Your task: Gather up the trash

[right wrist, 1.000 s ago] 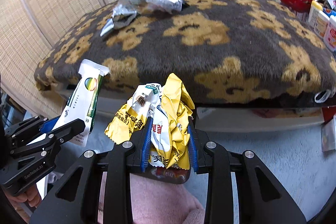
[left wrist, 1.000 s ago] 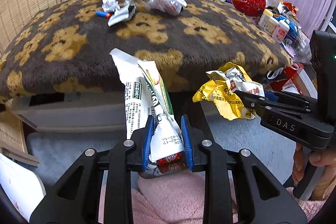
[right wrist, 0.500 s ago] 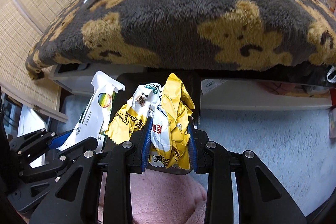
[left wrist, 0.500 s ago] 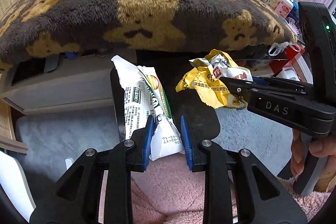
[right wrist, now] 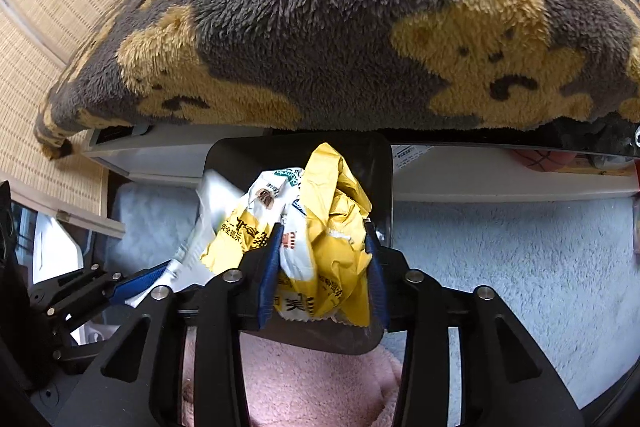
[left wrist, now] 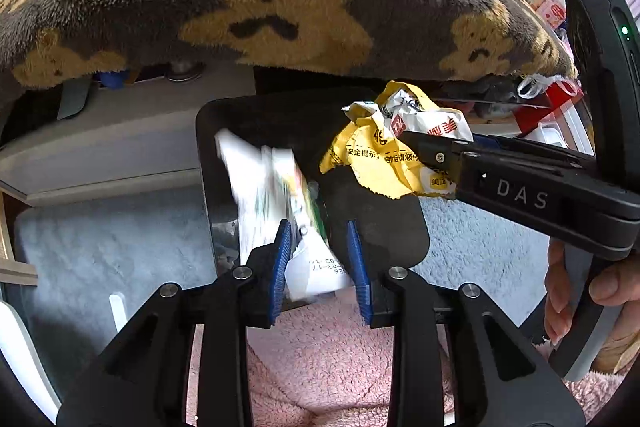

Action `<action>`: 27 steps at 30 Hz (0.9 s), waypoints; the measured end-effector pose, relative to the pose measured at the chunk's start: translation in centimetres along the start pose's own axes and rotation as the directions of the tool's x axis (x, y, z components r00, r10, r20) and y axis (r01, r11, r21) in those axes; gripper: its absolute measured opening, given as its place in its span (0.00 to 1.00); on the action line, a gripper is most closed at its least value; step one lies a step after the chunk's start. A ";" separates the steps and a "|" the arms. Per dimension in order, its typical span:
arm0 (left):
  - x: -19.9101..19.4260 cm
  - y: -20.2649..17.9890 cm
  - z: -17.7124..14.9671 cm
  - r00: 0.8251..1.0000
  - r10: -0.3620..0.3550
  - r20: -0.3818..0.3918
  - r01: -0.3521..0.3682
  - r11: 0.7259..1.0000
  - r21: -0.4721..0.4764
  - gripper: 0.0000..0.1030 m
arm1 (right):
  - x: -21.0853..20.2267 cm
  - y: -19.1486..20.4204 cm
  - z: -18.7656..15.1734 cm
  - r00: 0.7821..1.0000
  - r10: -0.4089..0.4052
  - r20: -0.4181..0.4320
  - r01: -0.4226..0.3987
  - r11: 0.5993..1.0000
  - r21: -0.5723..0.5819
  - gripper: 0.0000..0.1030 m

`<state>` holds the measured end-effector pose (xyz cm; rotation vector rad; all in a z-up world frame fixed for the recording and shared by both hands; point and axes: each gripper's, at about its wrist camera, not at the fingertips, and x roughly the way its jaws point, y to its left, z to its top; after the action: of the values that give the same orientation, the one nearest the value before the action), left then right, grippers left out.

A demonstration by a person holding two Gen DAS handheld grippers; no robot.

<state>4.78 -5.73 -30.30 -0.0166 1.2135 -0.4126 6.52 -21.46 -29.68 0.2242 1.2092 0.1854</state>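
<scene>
Reading "DAS" on right tool [left wrist: 416, 155], yellow wrapper [left wrist: 384, 163] Chinese-printed

The left gripper [left wrist: 319, 259] points steeply down, and its jaws have just been opening. A white wrapper [left wrist: 276, 203], blurred, is between the blue pads [left wrist: 280, 259]; it leans on the left pad, and there is a gap at the right pad. The right gripper [right wrist: 322, 263] is just beside it on the right, also pointing steeply down. Its jaws have just been opening too, with a crumpled yellow wrapper [right wrist: 332, 227] between them, touching both pads. A hand [left wrist: 576, 291] holds the right gripper's handle, fingers wrapped around it.
</scene>
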 end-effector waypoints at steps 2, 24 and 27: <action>-0.2 0.2 0.2 1.000 0.002 0.004 -0.002 1.000 -0.006 0.27 | 0.1 0.0 0.3 1.000 0.001 0.003 -0.001 1.000 0.005 0.46; -7.1 0.4 2.0 0.984 0.079 0.159 -0.079 0.997 -0.005 0.79 | -7.0 -0.9 2.6 0.981 -0.057 0.187 0.054 0.998 0.018 0.94; -8.3 0.9 2.9 0.978 0.091 0.188 -0.090 0.996 -0.010 0.79 | -8.4 -0.8 4.0 0.974 -0.053 0.222 0.050 0.999 0.019 0.94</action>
<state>5.30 -2.86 -21.98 -0.0018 1.0234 -0.3226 7.45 -24.73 -20.97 0.2191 0.9923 0.1042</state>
